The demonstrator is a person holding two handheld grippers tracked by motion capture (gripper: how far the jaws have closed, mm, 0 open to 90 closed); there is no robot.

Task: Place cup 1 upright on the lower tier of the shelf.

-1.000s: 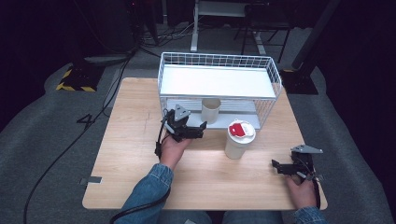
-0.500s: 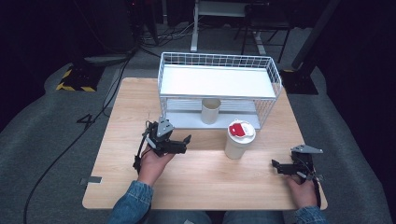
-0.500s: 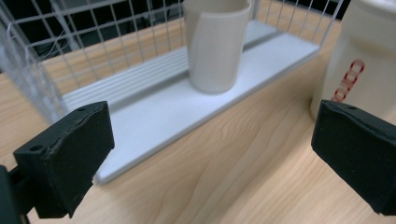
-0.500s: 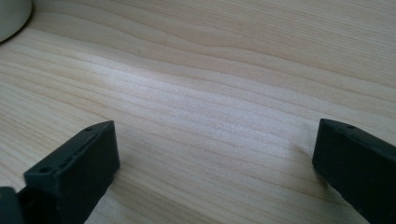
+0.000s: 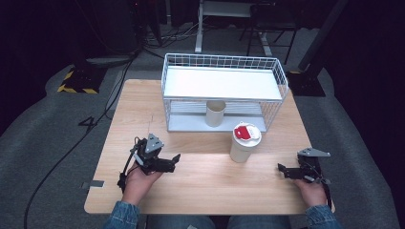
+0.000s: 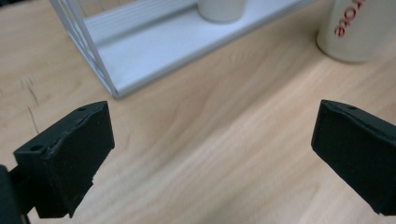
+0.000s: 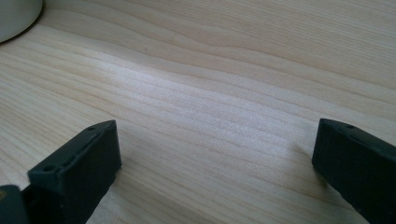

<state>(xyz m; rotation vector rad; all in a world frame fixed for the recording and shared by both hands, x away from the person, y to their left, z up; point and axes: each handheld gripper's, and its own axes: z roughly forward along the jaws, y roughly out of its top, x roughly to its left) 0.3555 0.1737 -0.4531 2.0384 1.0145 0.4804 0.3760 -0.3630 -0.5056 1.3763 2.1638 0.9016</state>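
Note:
A white lidded cup (image 5: 244,142) with a red patch on its lid stands on the wooden table (image 5: 205,186), in front of a white wire rack (image 5: 223,85). A smaller plain cup (image 5: 215,113) sits on the rack's lower shelf. My left gripper (image 5: 173,161) rests low at the table's front left, open and empty; its view shows the rack's corner (image 6: 109,84), the small cup (image 6: 222,9) and the lidded cup (image 6: 357,30) ahead. My right gripper (image 5: 282,170) lies at the front right, open, with bare wood between its jaws and the cup's base (image 7: 16,16) at the far left.
The rack takes up the back half of the table, its top shelf (image 5: 220,83) bare. Dark floor with cables (image 5: 71,148) and a yellow-black striped block (image 5: 76,81) lies off the left side. A desk frame (image 5: 229,19) stands behind.
My left gripper has pulled back from the rack's front toward the near left of the table. The small cup stays on the lower shelf. The right gripper has not moved.

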